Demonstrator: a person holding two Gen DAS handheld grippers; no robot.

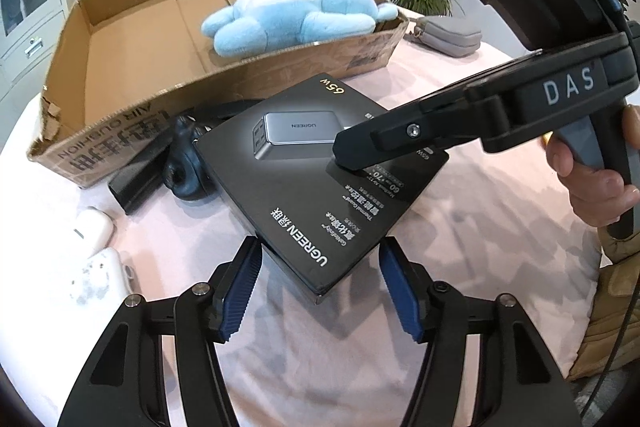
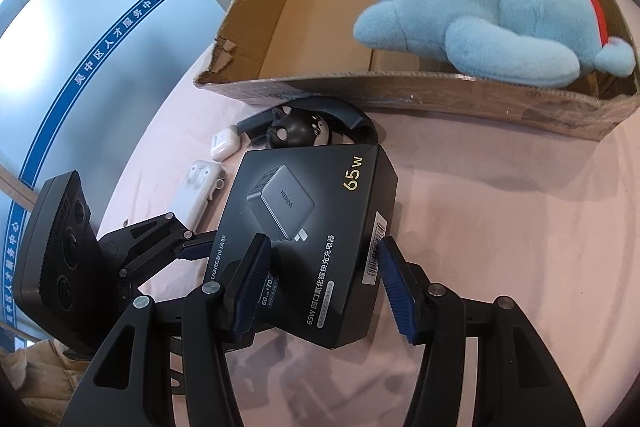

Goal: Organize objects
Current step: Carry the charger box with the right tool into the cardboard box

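Cardboard box (image 1: 120, 67) sits on the pink tablecloth (image 1: 480, 247) with a blue plush toy (image 1: 296, 15) lying inside at one end, and a grey pouch (image 1: 448, 35) rests on the cloth just beside the box's outer wall. Black charger box (image 2: 312, 235), marked 65W, lies flat on the cloth near the carton, with a black figurine (image 2: 298, 133) and 2 white earbud cases (image 2: 204, 195) close by. Left gripper (image 1: 320, 287) stands spread wide around 1 corner of the charger box without clamping it, and right gripper (image 2: 320, 279) is likewise agape, 1 pad over the lid and the other at the barcode edge.
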